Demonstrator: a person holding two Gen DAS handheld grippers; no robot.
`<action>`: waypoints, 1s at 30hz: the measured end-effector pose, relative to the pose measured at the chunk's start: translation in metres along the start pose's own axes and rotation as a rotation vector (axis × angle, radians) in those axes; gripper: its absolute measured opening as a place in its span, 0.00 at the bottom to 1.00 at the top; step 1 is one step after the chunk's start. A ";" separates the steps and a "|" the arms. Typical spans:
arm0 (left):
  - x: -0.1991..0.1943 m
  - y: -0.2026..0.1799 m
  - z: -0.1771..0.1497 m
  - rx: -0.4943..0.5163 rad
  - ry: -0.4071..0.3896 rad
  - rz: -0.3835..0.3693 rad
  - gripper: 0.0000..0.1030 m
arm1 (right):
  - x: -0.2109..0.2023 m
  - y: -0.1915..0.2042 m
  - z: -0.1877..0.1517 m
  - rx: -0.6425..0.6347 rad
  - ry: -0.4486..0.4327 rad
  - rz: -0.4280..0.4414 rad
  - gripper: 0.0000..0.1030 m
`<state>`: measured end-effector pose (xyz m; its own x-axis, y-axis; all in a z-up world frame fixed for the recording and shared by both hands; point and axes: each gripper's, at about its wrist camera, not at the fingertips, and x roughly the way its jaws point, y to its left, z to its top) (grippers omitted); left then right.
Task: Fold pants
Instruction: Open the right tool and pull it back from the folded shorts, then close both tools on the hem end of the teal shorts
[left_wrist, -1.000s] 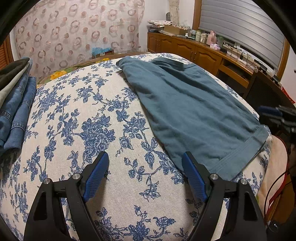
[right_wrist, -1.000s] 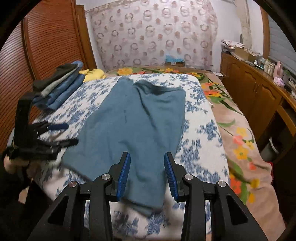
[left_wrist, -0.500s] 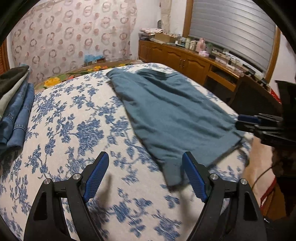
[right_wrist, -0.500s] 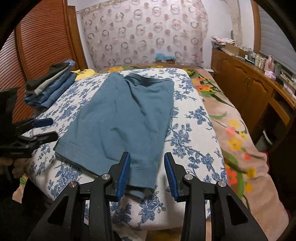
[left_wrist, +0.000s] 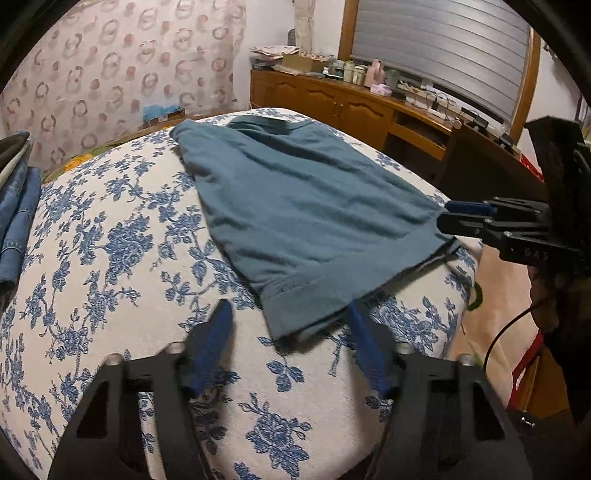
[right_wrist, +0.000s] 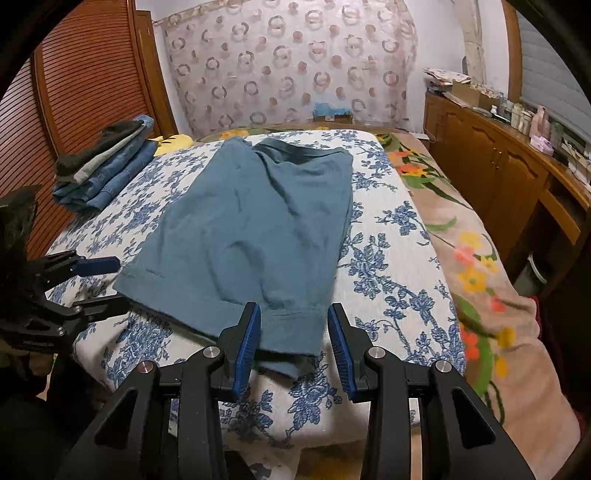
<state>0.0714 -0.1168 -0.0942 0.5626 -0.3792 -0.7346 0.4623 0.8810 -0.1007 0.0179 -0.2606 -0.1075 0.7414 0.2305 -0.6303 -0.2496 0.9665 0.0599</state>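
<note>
Teal pants (left_wrist: 306, 218) lie flat on the blue-flowered bed cover (left_wrist: 110, 258), hems toward me, waistband at the far end; they also show in the right wrist view (right_wrist: 255, 229). My left gripper (left_wrist: 291, 328) is open, its fingers either side of the near-left hem corner, low over the bed. My right gripper (right_wrist: 293, 328) is open, straddling the near-right hem corner. Each gripper shows in the other's view, the right one (left_wrist: 461, 218) and the left one (right_wrist: 99, 284). Neither holds cloth.
A stack of folded jeans and dark clothes (right_wrist: 107, 162) lies at the bed's far left. A floral blanket (right_wrist: 472, 258) covers the bed's right side. A wooden cabinet (right_wrist: 491, 158) with bottles runs along the right wall.
Both grippers have moved in toward the hem of the pants. The left gripper's jaws have narrowed and now straddle the left corner; the right one now straddles the right corner.
</note>
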 end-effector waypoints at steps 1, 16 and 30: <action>0.000 -0.001 -0.001 0.001 0.000 -0.004 0.52 | 0.000 0.000 0.000 -0.001 0.002 -0.002 0.38; -0.001 0.004 -0.005 -0.014 -0.013 -0.039 0.30 | -0.010 -0.006 -0.002 0.035 -0.034 -0.005 0.38; -0.005 0.007 -0.005 -0.028 -0.017 -0.054 0.16 | -0.006 -0.001 0.001 0.014 -0.010 -0.003 0.38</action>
<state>0.0682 -0.1069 -0.0943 0.5486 -0.4313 -0.7163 0.4733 0.8664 -0.1592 0.0148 -0.2626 -0.1028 0.7484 0.2291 -0.6224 -0.2387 0.9686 0.0694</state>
